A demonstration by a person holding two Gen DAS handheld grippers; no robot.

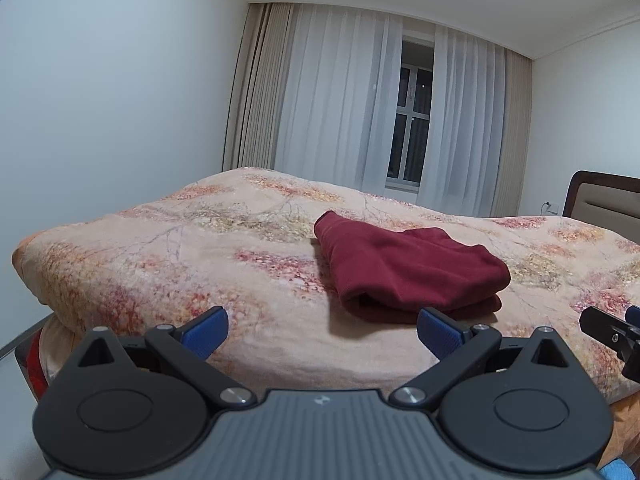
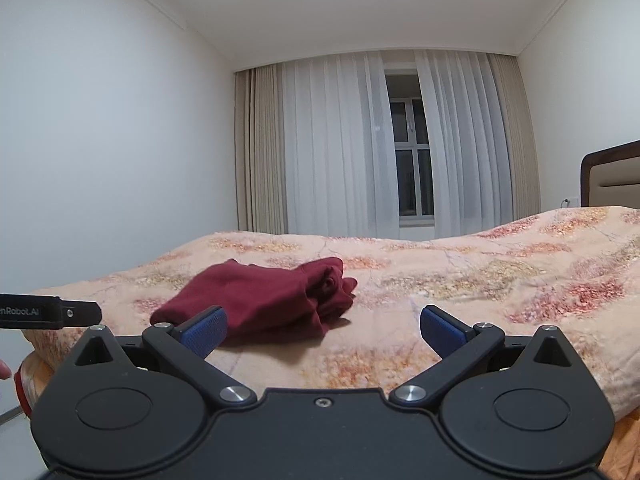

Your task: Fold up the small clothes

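Hovering off near edge of bed (image 1: 160, 264): left gripper (image 1: 322, 330) and right gripper (image 2: 323, 330), both spread wide, holding nothing. Garment (image 1: 408, 268) lies folded in compact stack near that edge, untouched. Folding looks finished. Next, likely: tidy loose flap or withdraw.

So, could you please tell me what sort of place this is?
Most likely a home bedroom: a bed under a floral blanket, a padded headboard, and sheer curtains over a window, with a folded maroon garment on the bed.
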